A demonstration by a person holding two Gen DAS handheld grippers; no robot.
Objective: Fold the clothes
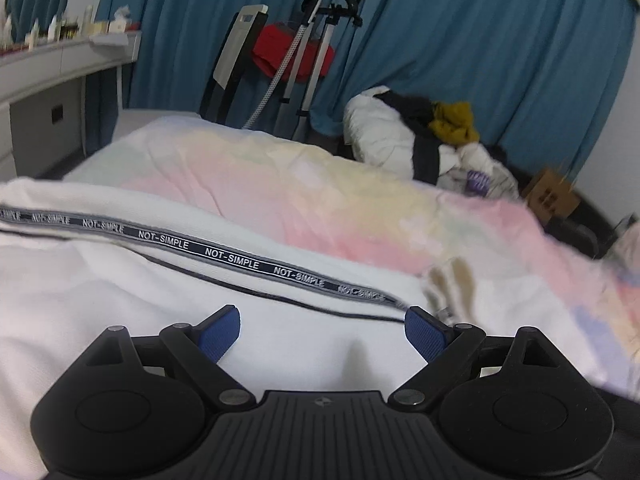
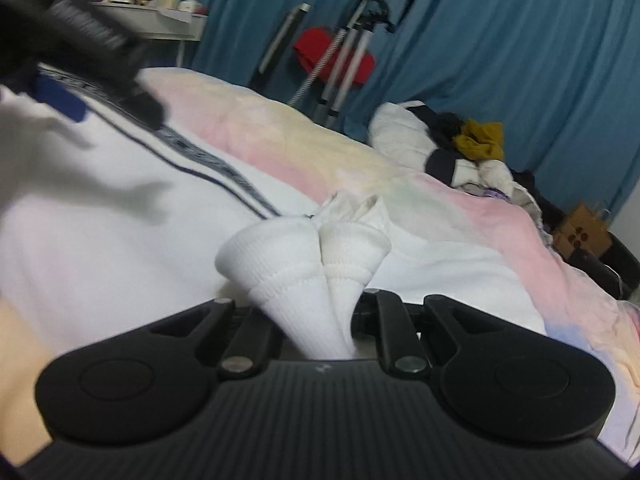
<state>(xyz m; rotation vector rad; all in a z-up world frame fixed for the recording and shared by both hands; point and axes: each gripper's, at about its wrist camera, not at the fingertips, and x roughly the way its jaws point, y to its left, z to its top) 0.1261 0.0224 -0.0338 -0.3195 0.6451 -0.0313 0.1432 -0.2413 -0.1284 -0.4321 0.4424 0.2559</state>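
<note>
My left claw (image 1: 322, 330) stands spread wide, blue pads (image 1: 220, 334) apart, holding nothing, low over the white garment (image 1: 120, 300) that lies across the bed (image 1: 280, 184). A black "NOT-SIMPLE" tape (image 1: 200, 246) runs from 9 o'clock toward centre. My right claw (image 2: 316, 320) is clamped on the garment's ribbed white cuff (image 2: 304, 260), bunched at centre frame. A clothes pile (image 2: 452, 148) sits at 2 o'clock before the blue curtain (image 2: 500, 40).

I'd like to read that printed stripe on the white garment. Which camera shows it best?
The left wrist view: the stripe reads NOT-SIMPLE, sharp. In the right wrist view it is blurred and unreadable.
</note>
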